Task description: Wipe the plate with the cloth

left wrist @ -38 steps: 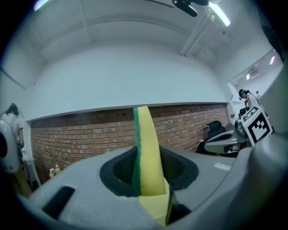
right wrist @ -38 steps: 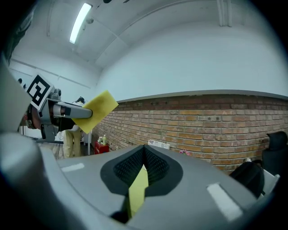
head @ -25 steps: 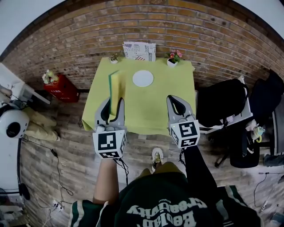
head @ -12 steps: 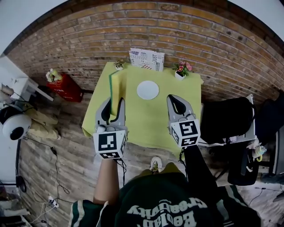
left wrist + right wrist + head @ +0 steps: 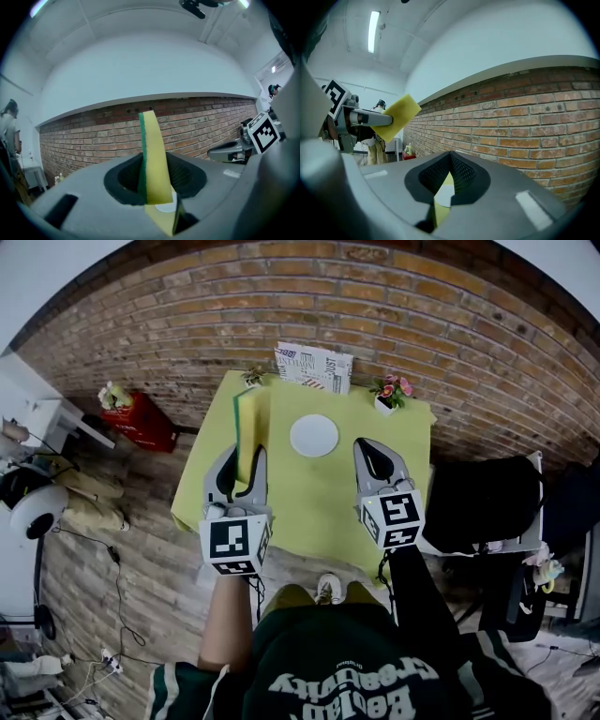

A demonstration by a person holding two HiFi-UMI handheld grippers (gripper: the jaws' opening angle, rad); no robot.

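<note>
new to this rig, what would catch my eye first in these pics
The yellow-and-green cloth sticks out from the left gripper that clamps it, bright against the brick wall. Beyond it a white plate lies on the lime-green table, while the right gripper hovers shut and empty.

Bright, even light, seemingly from a ceiling strip lamp [image 5: 373, 30]; heavy fisheye warping, dark corners, soft foreground.

We see a soft, foamy yellow sponge [image 5: 152, 159] with a rough green scouring face, gripped in the left claw [image 5: 240, 460] of matt grey plastic. The white plate [image 5: 314, 436] looks smooth. Matt yellow-green cloth covers the surface [image 5: 319, 498]. The brick wall [image 5: 375, 306] is rough and the floor [image 5: 122, 549] is wooden planks.
</note>
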